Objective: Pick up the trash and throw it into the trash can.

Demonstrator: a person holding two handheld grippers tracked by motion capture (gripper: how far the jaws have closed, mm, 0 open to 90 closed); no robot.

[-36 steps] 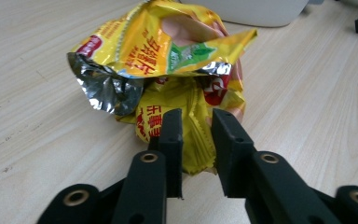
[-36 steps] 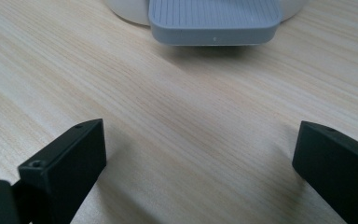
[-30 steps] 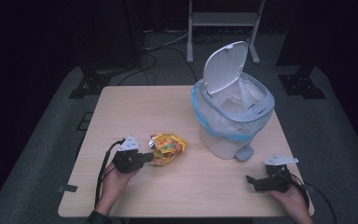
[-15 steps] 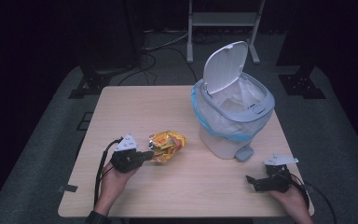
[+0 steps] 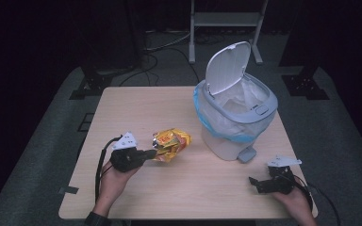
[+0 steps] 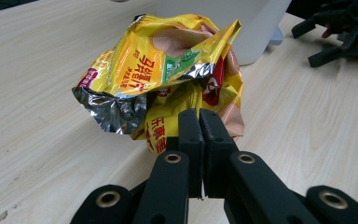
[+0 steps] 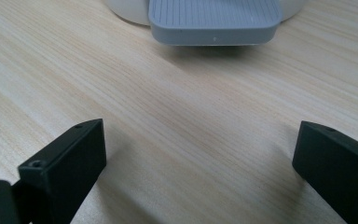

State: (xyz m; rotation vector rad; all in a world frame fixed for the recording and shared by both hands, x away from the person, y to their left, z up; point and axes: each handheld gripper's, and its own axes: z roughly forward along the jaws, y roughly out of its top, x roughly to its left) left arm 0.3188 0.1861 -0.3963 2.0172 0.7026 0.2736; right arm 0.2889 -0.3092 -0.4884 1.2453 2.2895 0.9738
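A crumpled yellow snack bag (image 5: 171, 143) (image 6: 163, 74) hangs just above the wooden table (image 5: 169, 108), left of the bin. My left gripper (image 5: 152, 153) (image 6: 199, 122) is shut on the bag's lower edge, jaws pressed together on the foil. The white pedal bin (image 5: 235, 117) stands at the right with its lid up and a blue-rimmed liner inside. My right gripper (image 5: 253, 182) (image 7: 196, 154) rests open near the table's front right corner, facing the bin's grey pedal (image 5: 247, 154) (image 7: 214, 21), with nothing between its jaws.
In the left gripper view the right gripper (image 6: 345, 32) lies at the far right beside the bin's base (image 6: 256, 28). A metal stand (image 5: 226, 19) and cables sit on the dark floor behind the table.
The left gripper has lifted the snack bag slightly off the table and a little toward the bin. The right gripper has stayed where it was.
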